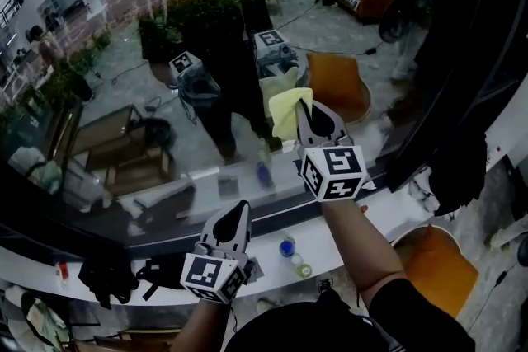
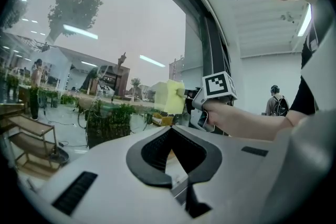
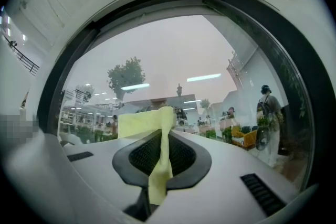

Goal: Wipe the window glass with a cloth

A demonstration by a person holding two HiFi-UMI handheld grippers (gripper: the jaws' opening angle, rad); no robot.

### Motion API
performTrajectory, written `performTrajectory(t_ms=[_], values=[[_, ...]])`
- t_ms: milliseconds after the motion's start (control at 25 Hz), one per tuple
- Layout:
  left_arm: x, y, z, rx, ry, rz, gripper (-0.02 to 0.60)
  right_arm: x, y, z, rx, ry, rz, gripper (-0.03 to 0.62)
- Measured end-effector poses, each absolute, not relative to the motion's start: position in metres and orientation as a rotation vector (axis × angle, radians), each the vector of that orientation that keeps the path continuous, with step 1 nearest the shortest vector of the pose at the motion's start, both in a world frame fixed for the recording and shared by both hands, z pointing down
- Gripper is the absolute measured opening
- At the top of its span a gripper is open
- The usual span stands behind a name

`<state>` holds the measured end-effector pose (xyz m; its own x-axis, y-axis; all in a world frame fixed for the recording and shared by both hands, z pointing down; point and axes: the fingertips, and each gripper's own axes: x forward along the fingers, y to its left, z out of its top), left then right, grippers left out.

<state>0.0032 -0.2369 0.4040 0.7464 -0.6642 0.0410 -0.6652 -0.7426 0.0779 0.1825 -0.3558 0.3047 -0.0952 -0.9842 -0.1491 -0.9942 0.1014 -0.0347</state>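
- Our right tongs (image 1: 304,110) are raised ahead of us, tips pointing up and away at the window glass (image 1: 115,53).
- Their jaws are clamped tight on the yellow cloth (image 1: 285,113). In the right gripper view one strip of it hangs down between the dark pads, and the rest spreads out above and to the left of the tips.
- The cloth sits at the tips of the right tongs. As far as we can tell it lies flat against the glass, with its pale reflection just beyond it.
- Our right hand (image 2: 223,113) wraps the handle beneath the marker cube. The bare forearm stretches forward from a dark sleeve (image 1: 412,313) at the lower right, nearly straight.
- Our left tongs (image 1: 241,210) are held low and well back from the right pair, down and to their left. They are tilted upward toward the glass, above the white sill (image 1: 346,239).
- In the left gripper view their jaws are pressed together at the tips, and nothing is caught between them.
- From the left tongs, the right pair and the cloth appear ahead and slightly to the right, up at the pane.
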Motion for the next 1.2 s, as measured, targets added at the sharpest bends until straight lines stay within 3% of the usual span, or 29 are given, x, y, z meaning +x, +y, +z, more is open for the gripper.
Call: performTrajectory(t_ms=[480,720,1200], values=[[0.009,-0.261,0.422,2.859,-0.986,0.009,0.005,0.205,-0.372,0.32,-2.136,2.171,0.153,0.04],[0.12,-0.233,0.415,2.872,-0.966,0.032,0.005,0.331,-0.34,0.32,-2.167,2.125,0.111,0.04],[0.218,-0.238,0.404,2.894,-0.958,0.016,0.005,0.446,-0.335,0.328,-2.209,2.092,0.072,0.038]])
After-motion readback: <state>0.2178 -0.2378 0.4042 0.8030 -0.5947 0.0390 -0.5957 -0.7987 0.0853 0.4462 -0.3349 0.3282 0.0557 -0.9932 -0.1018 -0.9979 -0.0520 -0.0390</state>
